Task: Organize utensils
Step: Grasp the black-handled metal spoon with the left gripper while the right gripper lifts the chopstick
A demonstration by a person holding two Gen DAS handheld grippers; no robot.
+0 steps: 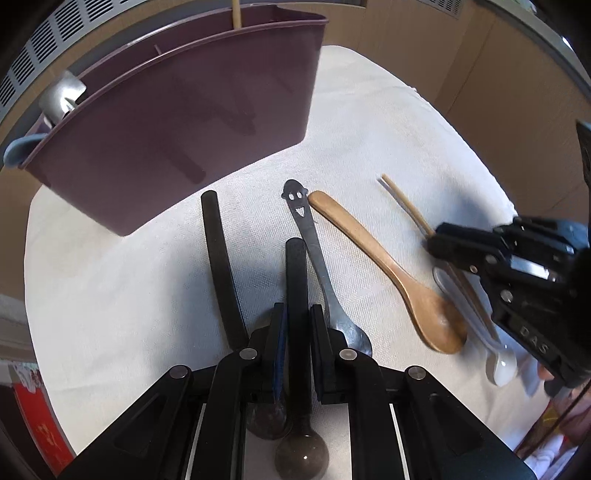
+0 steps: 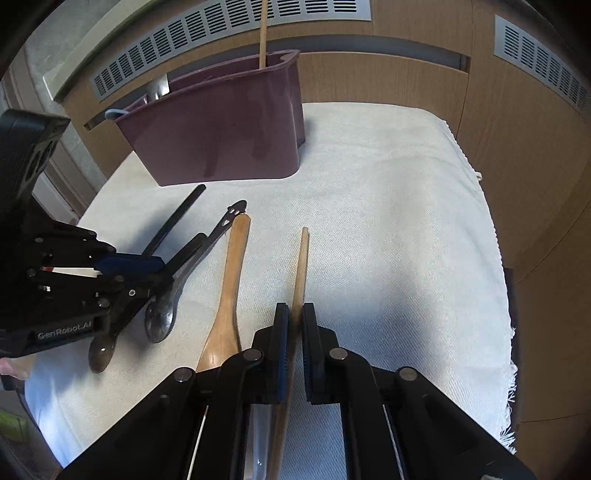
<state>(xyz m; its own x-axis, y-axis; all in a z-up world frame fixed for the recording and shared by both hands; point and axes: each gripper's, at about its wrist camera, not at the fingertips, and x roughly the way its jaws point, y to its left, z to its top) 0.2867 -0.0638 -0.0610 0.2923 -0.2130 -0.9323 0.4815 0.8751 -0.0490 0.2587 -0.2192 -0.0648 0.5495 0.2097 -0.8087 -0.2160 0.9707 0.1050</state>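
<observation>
A purple utensil caddy stands at the back of the white cloth; it also shows in the right wrist view, with a wooden stick and a metal utensil inside. My left gripper is shut on a black-handled spoon. A second black-handled spoon lies to its left, a smiley-handled metal spoon to its right. A wooden spoon lies further right. My right gripper is shut on wooden chopsticks, beside a white spoon.
The white cloth covers the table, with a frayed edge at the right. Wooden panels with metal vent grilles stand behind the caddy.
</observation>
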